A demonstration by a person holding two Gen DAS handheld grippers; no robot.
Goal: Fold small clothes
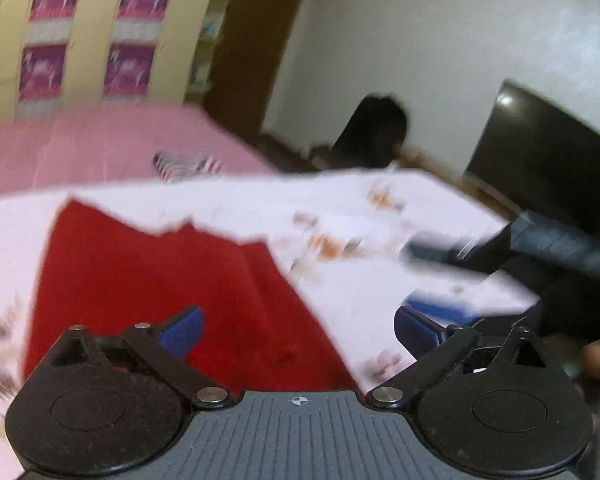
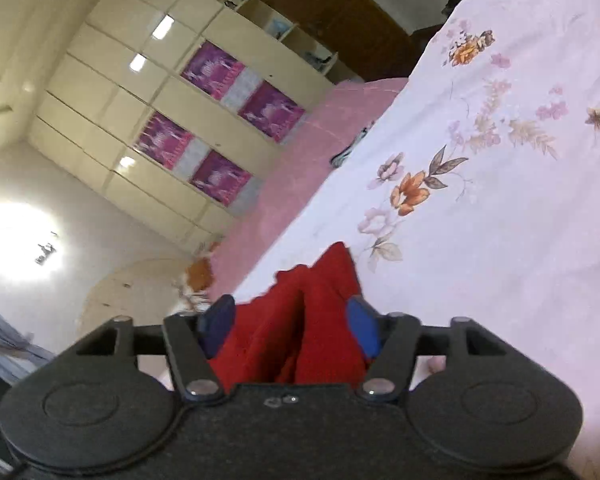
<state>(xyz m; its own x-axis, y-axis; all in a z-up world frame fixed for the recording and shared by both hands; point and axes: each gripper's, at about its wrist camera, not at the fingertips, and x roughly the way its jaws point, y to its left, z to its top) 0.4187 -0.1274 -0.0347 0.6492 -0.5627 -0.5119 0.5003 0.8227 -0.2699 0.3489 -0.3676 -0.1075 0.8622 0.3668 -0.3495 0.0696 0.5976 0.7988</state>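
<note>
A: The left view is blurry. What can be made out there?

B: A red cloth [image 1: 172, 280] lies flat on the flowered sheet [image 1: 380, 216] of the bed. The left gripper [image 1: 300, 332] hangs over it with its fingers [image 1: 184, 330] spread wide and nothing between them. The right gripper [image 1: 500, 248] shows at the right edge as a dark smear, so its shape is hard to tell there.

A: And the right view?

B: It is sharper but tilted. The red cloth [image 2: 300, 320] sits bunched between the right gripper's [image 2: 290, 326] fingers [image 2: 364, 328]. They are part way apart. Whether they press on the cloth cannot be told, since the cloth's lower part is hidden behind the gripper body.

A: Anything only one view shows?

B: A dark screen [image 1: 540, 152] shows only in the left view. A bright light [image 2: 16, 240] on the wall shows only in the right. Both show the cupboard [image 2: 140, 120] and a striped thing [image 1: 184, 164] on the pink cover [image 1: 100, 140], too small to name.
</note>
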